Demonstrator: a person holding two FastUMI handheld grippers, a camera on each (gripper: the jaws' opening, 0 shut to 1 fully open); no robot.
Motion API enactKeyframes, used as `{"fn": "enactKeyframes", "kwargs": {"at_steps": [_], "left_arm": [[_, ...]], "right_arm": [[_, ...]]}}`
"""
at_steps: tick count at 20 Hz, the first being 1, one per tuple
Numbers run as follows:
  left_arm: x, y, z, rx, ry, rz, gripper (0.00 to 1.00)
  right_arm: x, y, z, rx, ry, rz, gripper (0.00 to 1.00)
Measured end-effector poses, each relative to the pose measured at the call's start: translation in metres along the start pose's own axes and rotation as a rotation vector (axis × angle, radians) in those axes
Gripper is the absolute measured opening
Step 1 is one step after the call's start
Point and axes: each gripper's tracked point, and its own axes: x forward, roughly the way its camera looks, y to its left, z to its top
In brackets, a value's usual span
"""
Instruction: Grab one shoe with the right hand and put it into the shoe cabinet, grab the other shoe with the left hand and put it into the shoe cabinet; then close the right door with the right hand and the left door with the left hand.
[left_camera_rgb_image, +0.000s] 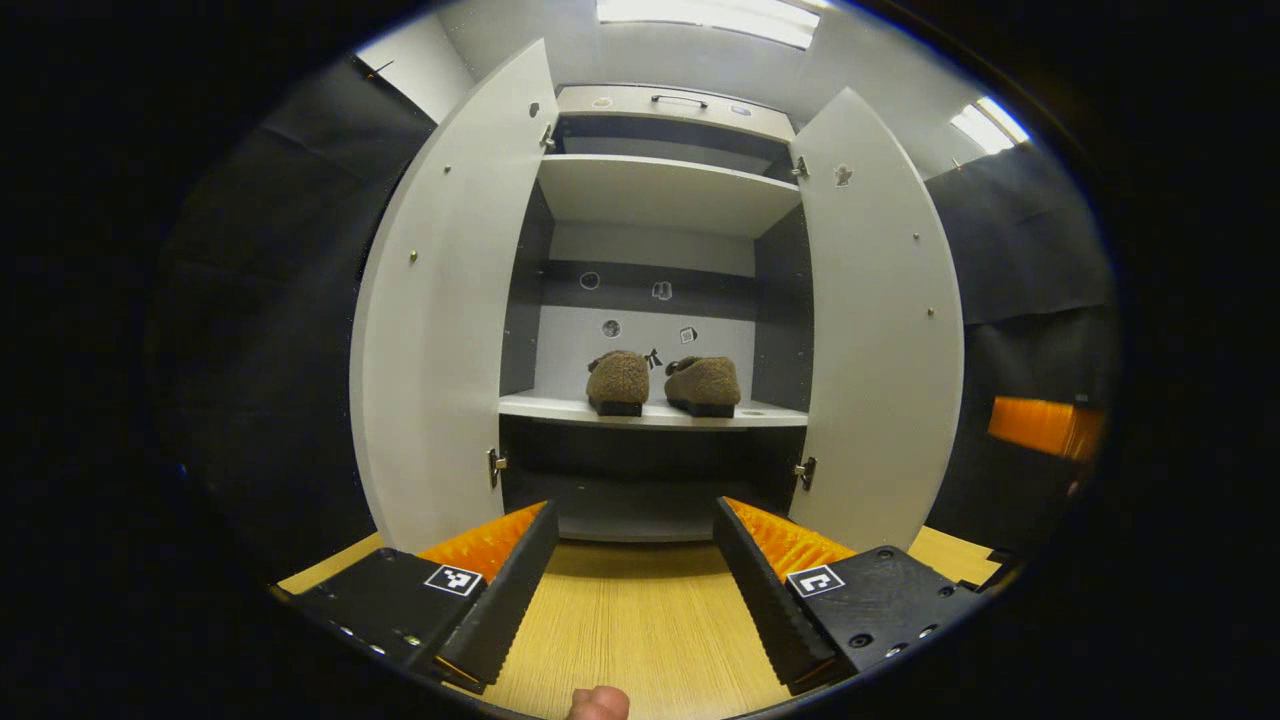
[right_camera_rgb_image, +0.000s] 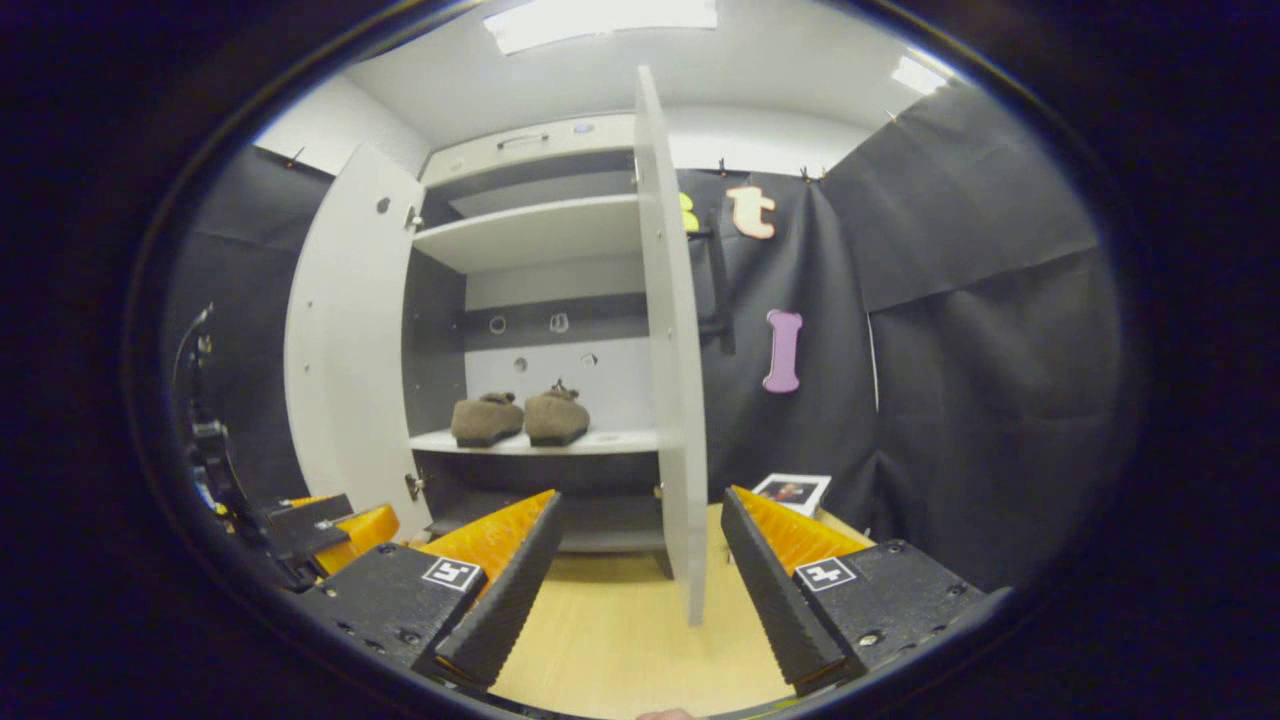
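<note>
Two brown fuzzy shoes, one (left_camera_rgb_image: 617, 382) beside the other (left_camera_rgb_image: 703, 385), stand on the middle shelf (left_camera_rgb_image: 560, 408) of the white shoe cabinet; the right gripper view shows them too (right_camera_rgb_image: 487, 419) (right_camera_rgb_image: 557, 416). Both doors hang wide: the left door (left_camera_rgb_image: 440, 310) and the right door (left_camera_rgb_image: 880, 330). My left gripper (left_camera_rgb_image: 635, 580) is open and empty, facing the cabinet's middle from in front. My right gripper (right_camera_rgb_image: 640, 575) is open as well, and the right door's edge (right_camera_rgb_image: 675, 350) stands between its fingers, a little ahead of the tips.
Light wooden floor (left_camera_rgb_image: 630, 620) runs from the grippers to the cabinet's base. A small printed card (right_camera_rgb_image: 792, 491) lies on the floor right of the right door. The other gripper (right_camera_rgb_image: 330, 525) shows at the lower left of the right gripper view. Black cloth walls flank the cabinet.
</note>
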Motion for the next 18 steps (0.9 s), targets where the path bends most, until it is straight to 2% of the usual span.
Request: {"fn": "enactKeyframes", "kwargs": {"at_steps": [3, 6, 8, 10, 13, 17, 18], "left_arm": [[-0.004, -0.012, 0.006, 0.026, -0.026, -0.040, 0.95], [-0.009, -0.024, 0.009, 0.040, -0.043, -0.083, 0.95], [-0.012, -0.033, 0.009, 0.035, -0.049, -0.117, 0.94], [-0.011, -0.032, 0.000, 0.051, -0.028, -0.124, 0.95], [-0.013, -0.021, -0.002, 0.046, -0.026, -0.105, 0.95], [-0.014, -0.010, -0.016, 0.036, 0.011, -0.080, 0.95], [-0.016, -0.008, -0.019, 0.029, 0.020, -0.071, 0.95]], "right_arm": [[0.017, -0.041, 0.062, -0.032, -0.079, -0.016, 1.00], [0.044, -0.093, 0.099, -0.062, -0.098, -0.087, 0.99], [0.069, -0.113, 0.120, -0.084, -0.120, -0.124, 0.99], [0.092, -0.121, 0.126, -0.087, -0.110, -0.135, 0.99], [0.121, -0.118, 0.125, -0.064, -0.071, -0.113, 0.99], [0.133, -0.113, 0.117, -0.042, -0.041, -0.095, 1.00], [0.139, -0.113, 0.117, -0.030, -0.050, -0.095, 0.97]]}}
